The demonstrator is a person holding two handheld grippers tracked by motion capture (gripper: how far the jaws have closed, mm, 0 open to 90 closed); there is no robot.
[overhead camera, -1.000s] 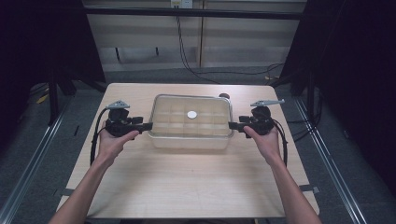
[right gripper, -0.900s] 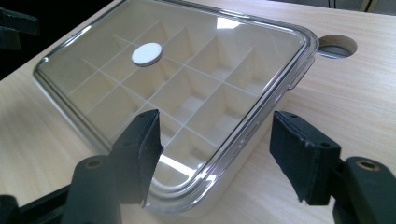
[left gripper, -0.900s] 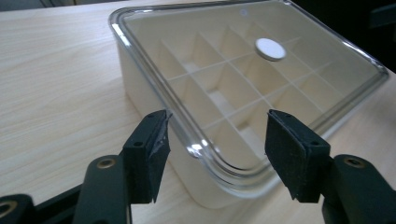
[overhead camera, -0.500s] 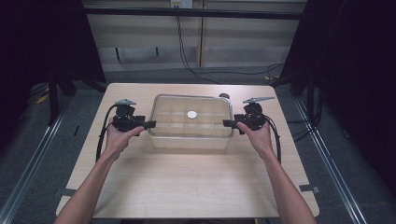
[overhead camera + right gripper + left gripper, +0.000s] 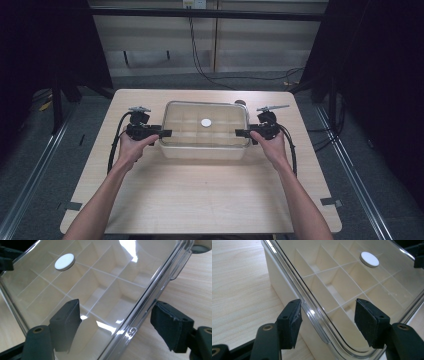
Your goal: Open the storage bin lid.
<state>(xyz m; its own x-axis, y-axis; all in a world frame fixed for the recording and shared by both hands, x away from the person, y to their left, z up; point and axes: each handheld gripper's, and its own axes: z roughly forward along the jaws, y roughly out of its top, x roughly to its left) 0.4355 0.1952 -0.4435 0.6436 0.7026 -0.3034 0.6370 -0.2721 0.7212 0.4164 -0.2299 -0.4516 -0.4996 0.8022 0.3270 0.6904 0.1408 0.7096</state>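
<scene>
with the left gripper (image 5: 165, 133) and right gripper (image 5: 241, 133) gaping, holding nothing, astride the clear lid (image 5: 205, 125) rims of the compartment box (image 5: 202, 151), an uneven pinch could tilt the lid.

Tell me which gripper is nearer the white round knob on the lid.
Right, slightly. The right gripper straddles the clear lid's right edge, the left gripper its left edge; the white knob sits a little right of the lid's centre.

my black two-jaw grippers: 2, left (image 5: 159, 133) and right (image 5: 243, 133) | cream compartment box with clear lid (image 5: 204, 148): 1, between them | white round disc (image 5: 206, 122): 1, on that lid | pale wooden table (image 5: 200, 195): 1, under the box
</scene>
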